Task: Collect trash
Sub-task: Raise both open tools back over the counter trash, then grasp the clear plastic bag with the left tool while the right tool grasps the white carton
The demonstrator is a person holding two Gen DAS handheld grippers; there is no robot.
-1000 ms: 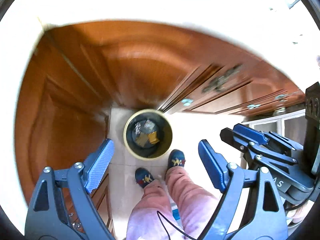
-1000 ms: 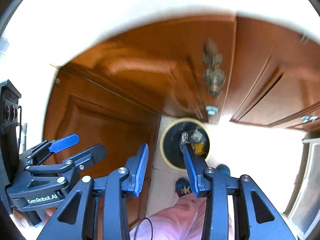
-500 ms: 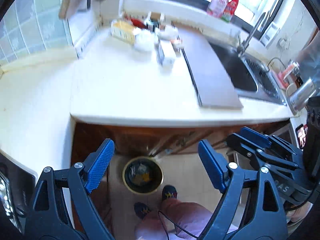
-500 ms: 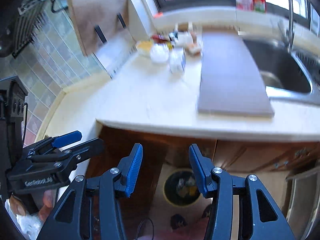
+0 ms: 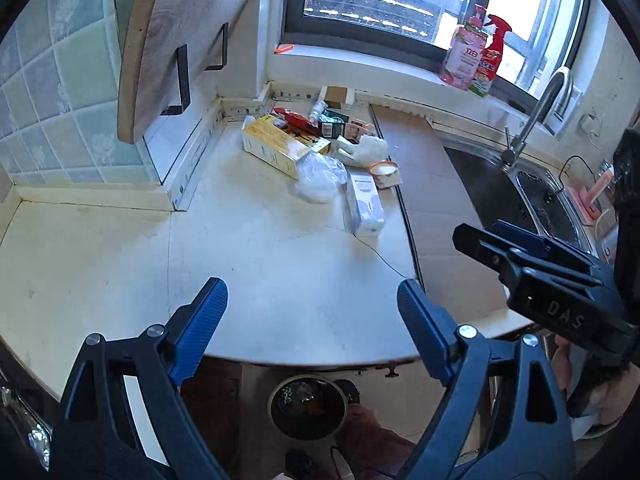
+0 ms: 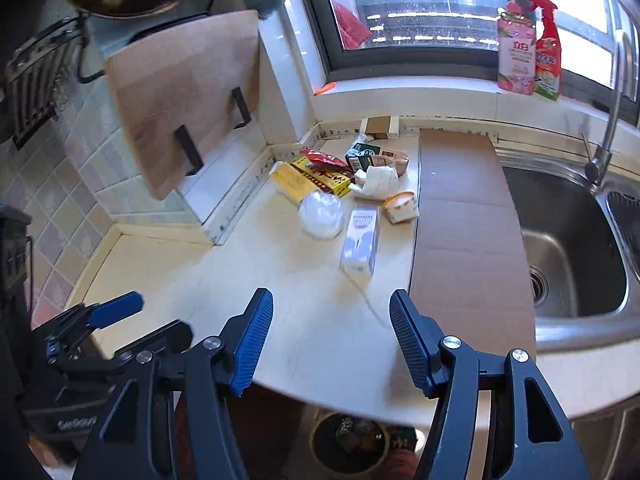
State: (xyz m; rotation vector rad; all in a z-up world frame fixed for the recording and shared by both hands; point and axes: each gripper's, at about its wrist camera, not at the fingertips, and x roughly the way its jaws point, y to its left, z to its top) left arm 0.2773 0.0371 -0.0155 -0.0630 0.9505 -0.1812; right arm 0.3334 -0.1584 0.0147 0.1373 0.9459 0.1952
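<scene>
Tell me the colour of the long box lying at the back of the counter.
Yellow, with a dark red band; the long box shows best in the left wrist view.

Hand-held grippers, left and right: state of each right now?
Left hand-held gripper: open, holding nothing.
Right hand-held gripper: jaws opening, nothing between them.

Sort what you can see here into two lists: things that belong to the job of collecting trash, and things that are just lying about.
Part of the job:
- yellow box
- white carton
- crumpled plastic bag
- red wrapper
- trash bin
- left claw, open
- right claw, opening, nothing between its jaws

Just lying about:
- cutting board
- spray bottles
- sink
- faucet
</scene>
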